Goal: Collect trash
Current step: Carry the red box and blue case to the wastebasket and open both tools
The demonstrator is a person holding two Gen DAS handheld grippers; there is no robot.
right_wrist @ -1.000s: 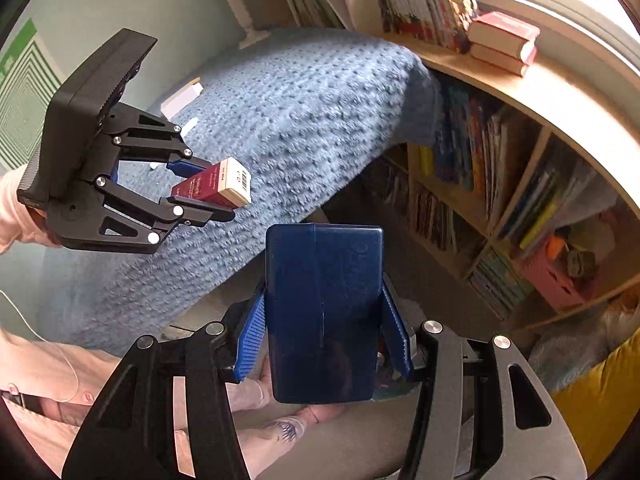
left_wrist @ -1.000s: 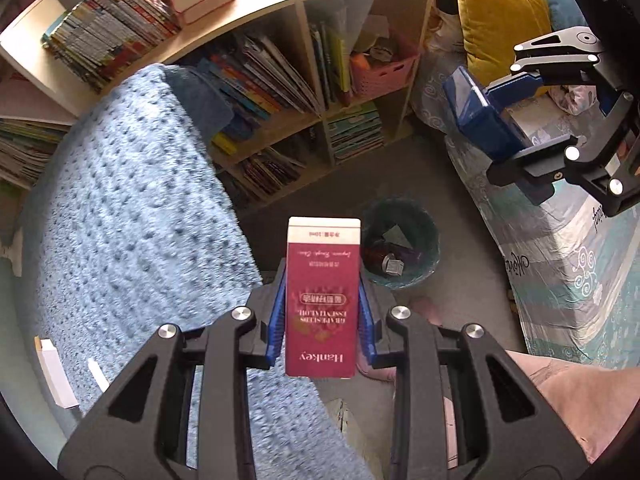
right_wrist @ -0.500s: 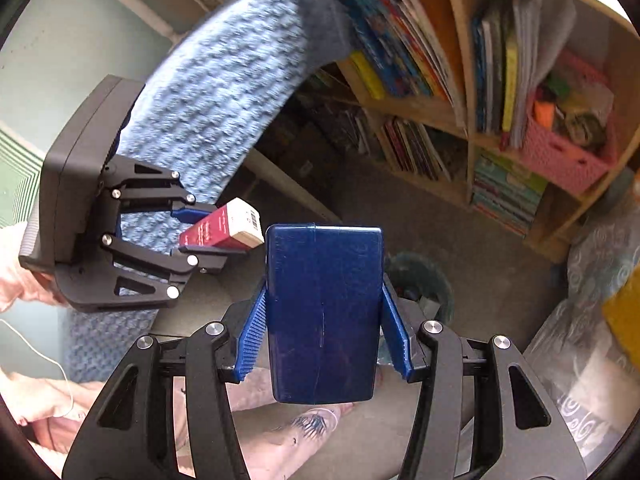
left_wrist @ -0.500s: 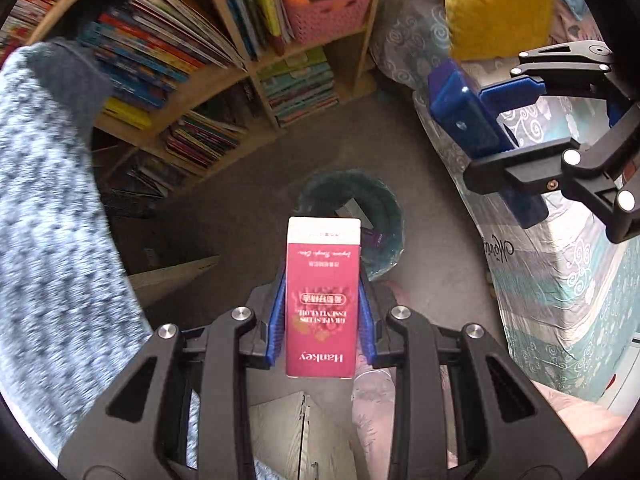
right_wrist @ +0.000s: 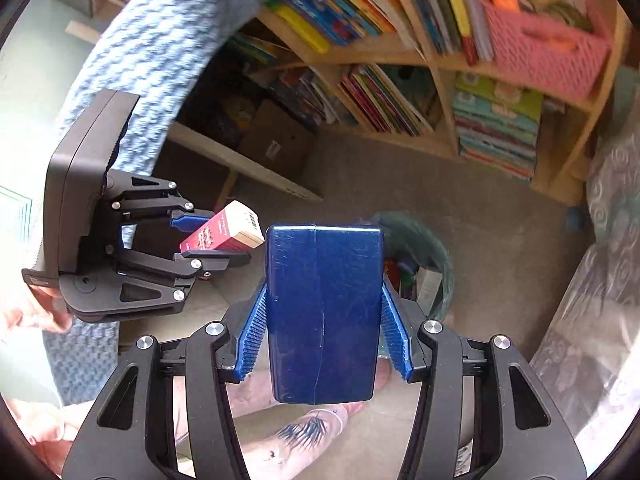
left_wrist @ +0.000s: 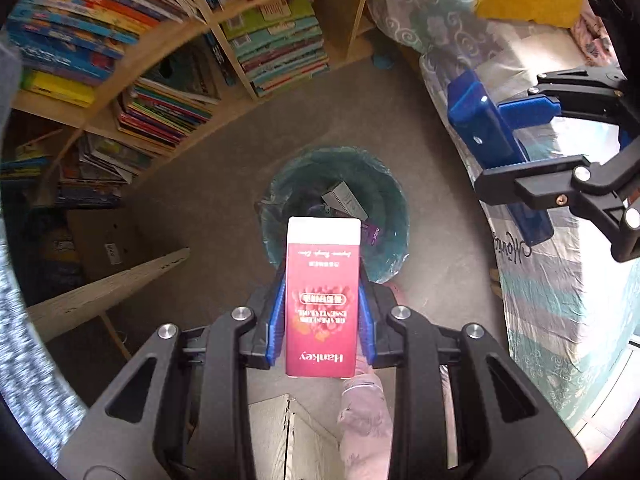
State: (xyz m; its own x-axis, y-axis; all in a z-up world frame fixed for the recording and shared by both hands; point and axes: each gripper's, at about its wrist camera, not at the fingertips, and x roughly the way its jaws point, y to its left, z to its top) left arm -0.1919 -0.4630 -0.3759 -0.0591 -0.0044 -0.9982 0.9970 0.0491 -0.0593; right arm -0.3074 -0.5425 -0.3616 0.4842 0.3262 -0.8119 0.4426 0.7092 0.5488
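Carry-to-bin step: the left gripper (left_wrist: 320, 300), jaws narrowly clamped on a red-and-white cardboard carton (left_wrist: 321, 304), and the right gripper (right_wrist: 324, 320), jaws half-spread gripping a glossy dark-blue rectangular box (right_wrist: 323, 312), hover with the teal-lined round wastebasket (left_wrist: 384, 184) just beyond their jaws, so release comes next.

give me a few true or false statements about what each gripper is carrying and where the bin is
1. The left gripper holds a red carton between its fingers. True.
2. The right gripper is empty. False: it grips a dark blue box.
3. The green-lined trash bin on the floor already has items inside. True.
4. The trash bin stands on a bookshelf. False: it stands on the grey floor, in front of the bookshelf.
5. The pink basket sits on a shelf among the books. True.
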